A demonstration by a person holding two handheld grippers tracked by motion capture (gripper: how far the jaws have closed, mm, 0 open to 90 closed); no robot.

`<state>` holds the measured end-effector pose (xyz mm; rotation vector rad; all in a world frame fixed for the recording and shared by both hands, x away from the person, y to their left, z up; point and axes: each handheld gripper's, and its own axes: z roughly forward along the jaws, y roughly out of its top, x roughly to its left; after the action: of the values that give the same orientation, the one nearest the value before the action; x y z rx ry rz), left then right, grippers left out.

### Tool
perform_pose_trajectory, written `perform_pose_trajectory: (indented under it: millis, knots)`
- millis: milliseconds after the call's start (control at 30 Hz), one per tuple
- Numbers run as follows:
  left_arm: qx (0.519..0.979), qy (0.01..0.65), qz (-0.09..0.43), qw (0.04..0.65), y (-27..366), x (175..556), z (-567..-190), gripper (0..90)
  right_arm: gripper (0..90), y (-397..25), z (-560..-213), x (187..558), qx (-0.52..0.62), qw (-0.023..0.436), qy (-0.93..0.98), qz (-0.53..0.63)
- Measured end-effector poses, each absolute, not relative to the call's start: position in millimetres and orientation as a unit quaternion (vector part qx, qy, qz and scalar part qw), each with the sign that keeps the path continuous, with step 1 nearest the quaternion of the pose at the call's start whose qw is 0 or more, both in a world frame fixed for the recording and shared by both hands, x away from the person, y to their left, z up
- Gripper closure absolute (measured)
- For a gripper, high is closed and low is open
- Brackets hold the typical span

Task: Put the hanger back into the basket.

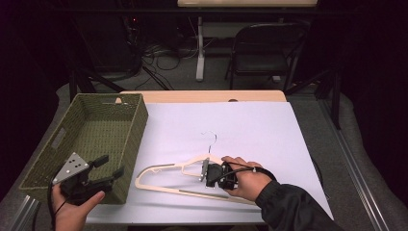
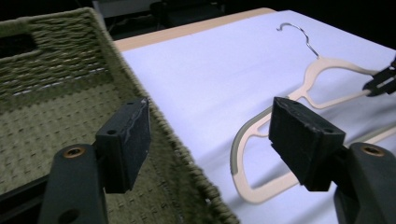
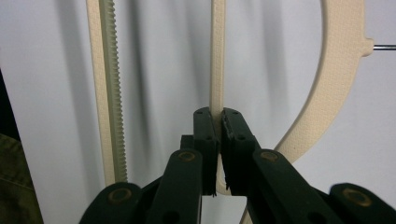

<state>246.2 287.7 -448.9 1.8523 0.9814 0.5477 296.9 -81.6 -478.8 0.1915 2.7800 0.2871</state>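
My right gripper (image 1: pixel 208 174) has its fingers (image 3: pixel 206 135) clenched on a thin inner bar of the hanger (image 1: pixel 168 177); the hanger lies flat on the white sheet (image 1: pixel 260 130) covering the desk (image 1: pixel 202 96), near its front edge, its metal hook (image 1: pixel 211 139) pointing away from me. My left gripper (image 1: pixel 109 166) hangs over the front right corner of the basket (image 1: pixel 137 122) at the desk's left, fingers (image 2: pixel 127 140) released and wide apart, grasping nothing; from its own view one finger sits over the basket's woven wall, the other over the hanger's end.
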Motion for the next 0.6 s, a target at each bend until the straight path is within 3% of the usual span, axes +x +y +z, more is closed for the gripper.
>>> perform_pose_trajectory:
  millis: [333, 600]
  knots:
    - [0.796, 0.359, 0.174, 0.456, 260.8, 255.1, -441.8, 32.8, 85.8, -85.9, -473.2, 280.1, 0.006, 0.234, 0.967, 0.101]
    - [0.817, 0.326, 0.130, 0.457, 235.8, 269.6, -437.9, 33.9, 85.7, -88.4, -468.3, 273.2, -0.016, 0.255, 0.961, 0.106]
